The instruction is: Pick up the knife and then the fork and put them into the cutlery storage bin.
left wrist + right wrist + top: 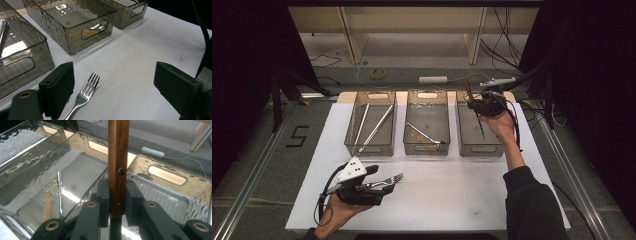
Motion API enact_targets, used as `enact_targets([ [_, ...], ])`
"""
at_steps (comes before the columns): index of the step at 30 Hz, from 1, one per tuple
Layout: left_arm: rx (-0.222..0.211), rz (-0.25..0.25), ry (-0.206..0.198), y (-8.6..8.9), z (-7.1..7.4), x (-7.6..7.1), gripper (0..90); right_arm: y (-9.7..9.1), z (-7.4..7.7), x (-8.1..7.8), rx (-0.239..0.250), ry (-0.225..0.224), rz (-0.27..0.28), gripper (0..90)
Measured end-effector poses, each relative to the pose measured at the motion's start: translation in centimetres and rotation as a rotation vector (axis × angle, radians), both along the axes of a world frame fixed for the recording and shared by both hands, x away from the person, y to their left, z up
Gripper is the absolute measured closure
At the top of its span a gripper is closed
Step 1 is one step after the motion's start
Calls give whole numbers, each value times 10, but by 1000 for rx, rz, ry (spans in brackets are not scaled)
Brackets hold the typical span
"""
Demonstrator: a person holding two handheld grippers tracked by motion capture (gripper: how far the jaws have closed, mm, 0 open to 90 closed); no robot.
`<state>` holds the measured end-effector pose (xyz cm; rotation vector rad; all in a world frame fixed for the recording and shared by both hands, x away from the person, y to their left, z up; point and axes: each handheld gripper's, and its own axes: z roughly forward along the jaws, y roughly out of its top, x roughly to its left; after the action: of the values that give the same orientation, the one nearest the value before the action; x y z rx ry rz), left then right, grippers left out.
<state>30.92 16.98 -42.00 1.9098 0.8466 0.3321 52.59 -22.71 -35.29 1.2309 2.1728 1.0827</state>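
Gripping a knife with a dark wooden riveted handle point(118, 167), the right gripper point(484, 105) hangs over the far end of the rightmost smoky transparent plastic bin point(479, 145); in the right gripper view its two black jaws press on either side of the handle, which rises upright between them with two dark rivets showing. In the high view the knife's thin dark blade point(480, 127) points down into that bin, but whether its tip touches the floor of the bin I cannot tell. The left gripper point(384, 186) rests low over the white sheet covering the table point(462, 190), near the person's edge, with its jaws standing wide apart and nothing pressed between them. A silver metal fork point(86, 93) lies flat on the sheet between those jaws, closer to the jaw at the left of the left gripper view, its tines pointing toward the bins. Three bins stand in a row along the far side of the sheet, well apart from the fork. The left bin point(371, 145) holds two long silver utensils point(374, 125) lying lengthwise, and the middle bin point(427, 147) holds a metal utensil point(424, 134) lying slantwise across its floor.
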Motion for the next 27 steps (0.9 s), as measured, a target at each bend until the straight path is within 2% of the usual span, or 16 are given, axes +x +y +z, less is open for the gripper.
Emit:
enact_targets([
  [14,7,-4,0,0,0,0,163,0,-16,3,-21,6,-39,772],
  [27,7,-3,1,0,0,0,164,1,-37,6,-16,53,-59,771],
])
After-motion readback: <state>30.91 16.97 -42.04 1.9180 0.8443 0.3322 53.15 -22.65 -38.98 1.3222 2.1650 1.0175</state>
